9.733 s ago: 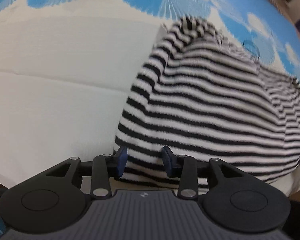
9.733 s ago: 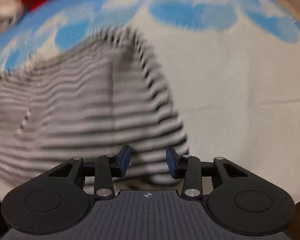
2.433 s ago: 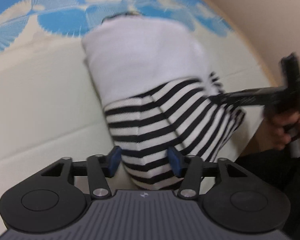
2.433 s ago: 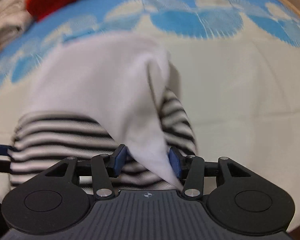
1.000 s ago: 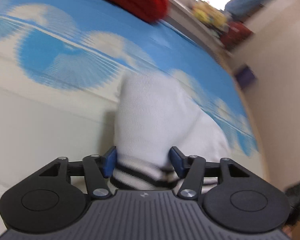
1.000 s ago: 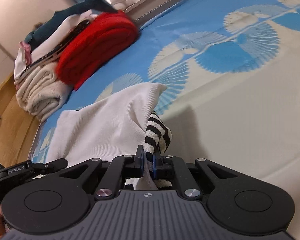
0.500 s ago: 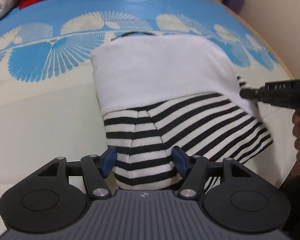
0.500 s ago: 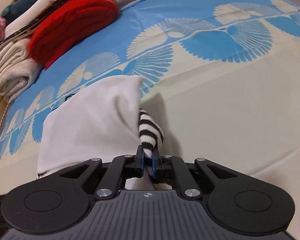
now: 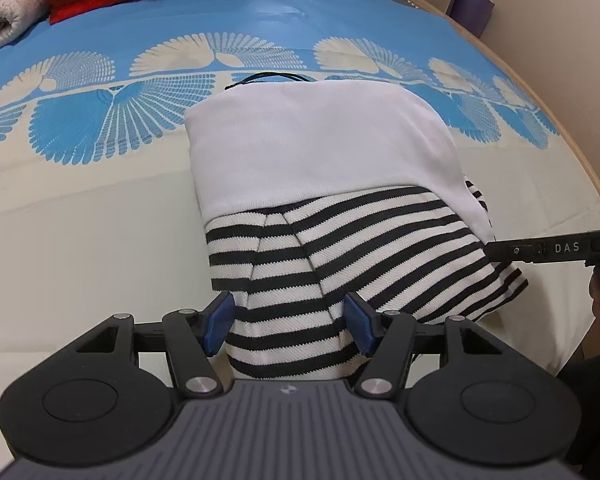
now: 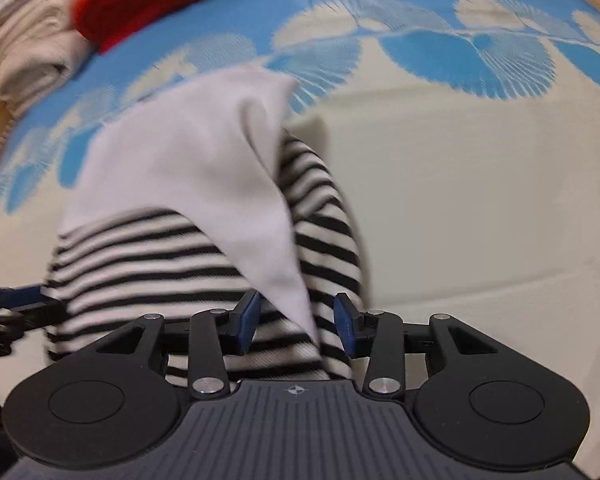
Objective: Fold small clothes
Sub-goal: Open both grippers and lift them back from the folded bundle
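Between the blue pads of the left gripper (image 9: 287, 328), which are spread wide, the near striped end of the garment (image 9: 324, 184) is straddled but not pinched. The right gripper (image 10: 296, 320) is likewise spread, a white flap lying loosely between its pads. The garment is found folded on the bedspread (image 9: 80, 240). A release is judged complete; a fresh grasp is required for another fold.
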A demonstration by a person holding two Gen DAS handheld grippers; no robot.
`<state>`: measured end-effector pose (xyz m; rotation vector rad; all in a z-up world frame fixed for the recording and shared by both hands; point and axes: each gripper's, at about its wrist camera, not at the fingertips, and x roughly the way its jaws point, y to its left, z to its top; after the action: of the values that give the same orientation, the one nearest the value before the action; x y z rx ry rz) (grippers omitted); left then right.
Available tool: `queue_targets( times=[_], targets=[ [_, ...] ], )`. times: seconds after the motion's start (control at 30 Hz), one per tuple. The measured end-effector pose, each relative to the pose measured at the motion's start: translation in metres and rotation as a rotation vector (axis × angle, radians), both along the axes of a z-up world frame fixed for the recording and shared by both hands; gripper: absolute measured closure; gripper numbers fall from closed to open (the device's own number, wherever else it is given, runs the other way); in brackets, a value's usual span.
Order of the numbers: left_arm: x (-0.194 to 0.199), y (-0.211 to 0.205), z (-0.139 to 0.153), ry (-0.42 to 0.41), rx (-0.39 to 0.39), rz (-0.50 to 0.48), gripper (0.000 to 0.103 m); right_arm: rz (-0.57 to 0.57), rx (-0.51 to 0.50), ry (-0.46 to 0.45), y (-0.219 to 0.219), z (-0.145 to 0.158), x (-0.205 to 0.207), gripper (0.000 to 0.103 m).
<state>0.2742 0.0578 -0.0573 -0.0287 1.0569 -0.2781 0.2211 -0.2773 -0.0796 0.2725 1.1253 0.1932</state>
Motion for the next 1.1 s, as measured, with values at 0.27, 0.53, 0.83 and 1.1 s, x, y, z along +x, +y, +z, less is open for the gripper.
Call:
queue_targets(
  times=[0.27, 0.53, 0.83, 1.1],
  targets=[
    [0.010, 0.006, -0.020, 0.047, -0.012, 0.027, 0.027, 0.069, -0.036, 0.011, 0.006, -0.009, -0.001, 0.098],
    [-0.013, 0.004, 0.014, -0.100, 0.104, 0.090, 0.026, 0.069, -0.164, -0.091, 0.011, 0.013, -0.007, 0.073],
    [-0.094, -0.014, 0.075, -0.281, 0.188, 0.154, 0.015, -0.015, -0.173, -0.457, 0.000, 0.103, -0.092, 0.024],
    [-0.168, -0.037, 0.079, -0.282, 0.158, 0.212, 0.014, -0.065, -0.137, -0.558, 0.007, 0.114, -0.172, 0.018]
  ],
)
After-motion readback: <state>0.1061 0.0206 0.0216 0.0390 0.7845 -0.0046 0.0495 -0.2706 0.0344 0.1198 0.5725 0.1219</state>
